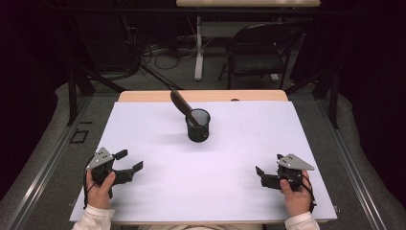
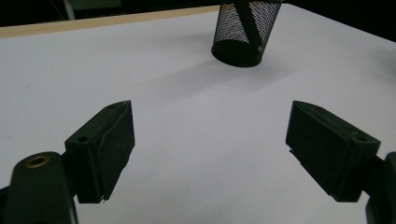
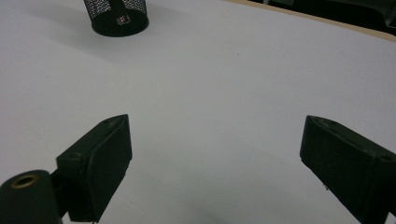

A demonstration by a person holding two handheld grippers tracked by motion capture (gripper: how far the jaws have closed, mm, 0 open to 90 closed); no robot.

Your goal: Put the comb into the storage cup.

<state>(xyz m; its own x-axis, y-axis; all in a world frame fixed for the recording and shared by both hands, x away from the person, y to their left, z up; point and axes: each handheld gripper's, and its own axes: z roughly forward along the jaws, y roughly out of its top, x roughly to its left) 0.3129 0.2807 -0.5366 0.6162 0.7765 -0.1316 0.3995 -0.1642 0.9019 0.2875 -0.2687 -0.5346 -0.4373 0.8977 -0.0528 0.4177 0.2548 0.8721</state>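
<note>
1. High view: the mesh cup [image 1: 198, 125] stands mid-table on the white sheet [image 1: 158, 191], well apart from both hands. A dark brown-handled tool [image 1: 181, 105] leans out of it. The left gripper [image 1: 130, 161] and right gripper [image 1: 262, 175] rest wide, holding nothing.
2. Left gripper view: the mesh cup [image 2: 243, 32] looks light and stiff, easily tipped; I'd take the rim.
3. Right gripper view: jaws spread, bare; the mesh cup [image 3: 116, 16] stands far off.

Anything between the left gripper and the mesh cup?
Nothing visible. Bare white table top lies between the open left gripper and the mesh cup; the dark tool leans inside the cup, toward the far-left rim.
</note>
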